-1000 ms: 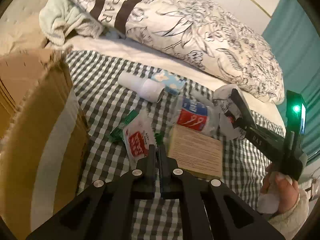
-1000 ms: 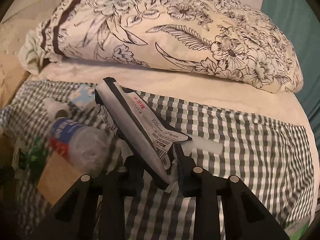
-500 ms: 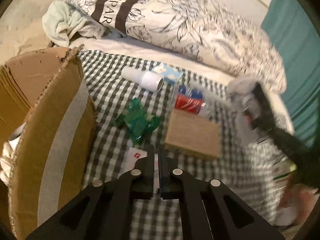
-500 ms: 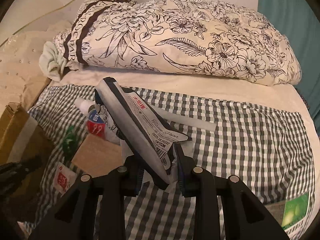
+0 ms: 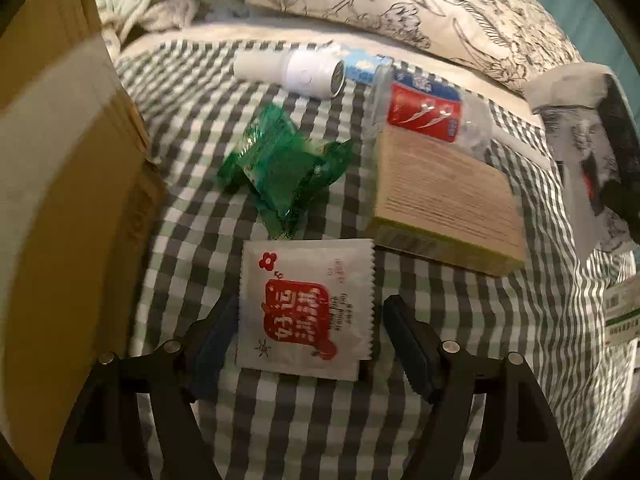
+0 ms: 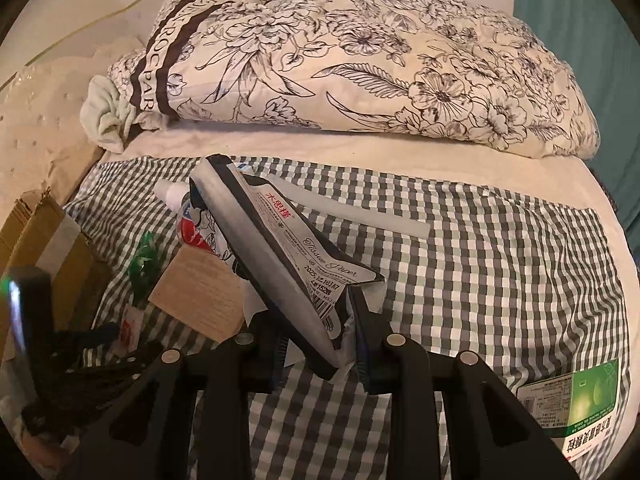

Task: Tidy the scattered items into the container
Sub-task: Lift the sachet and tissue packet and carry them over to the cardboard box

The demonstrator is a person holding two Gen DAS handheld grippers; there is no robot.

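- Left wrist view: the left gripper (image 5: pixel 306 334) points steeply down at the gingham cloth (image 5: pixel 192 216), its jaws opening. A white sachet with a red label (image 5: pixel 306 306) lies flat on the cloth between the fingers; neither pad presses on it.
- Taking that sachet as the landmark: a crumpled green wrapper (image 5: pixel 282 168) lies just beyond it, and a tan flat box (image 5: pixel 444 200) sits beyond it to the right, apart from its corner.
- Past the box, a clear plastic bottle with a red and blue label (image 5: pixel 430 110) lies on its side, touching the box's far edge. A white cylindrical device (image 5: pixel 304 72) lies farther off, with a small blue-and-white packet (image 5: pixel 364 70) beside it.
- The cardboard box (image 5: pixel 60 184), the container, stands to the left of the sachet, its wall filling that side.
- Right wrist view: the right gripper (image 6: pixel 320 344) is clamped on a tissue paper pack (image 6: pixel 280 256), which sticks up and away from the fingers, raised above the cloth.
- Relative to the pack: the cardboard box (image 6: pixel 44 240) is at far left, the left gripper (image 6: pixel 80 344) low at left, and a floral quilt (image 6: pixel 360 64) lies beyond.
- A green-printed carton (image 6: pixel 576 400) lies at lower right of the pack.
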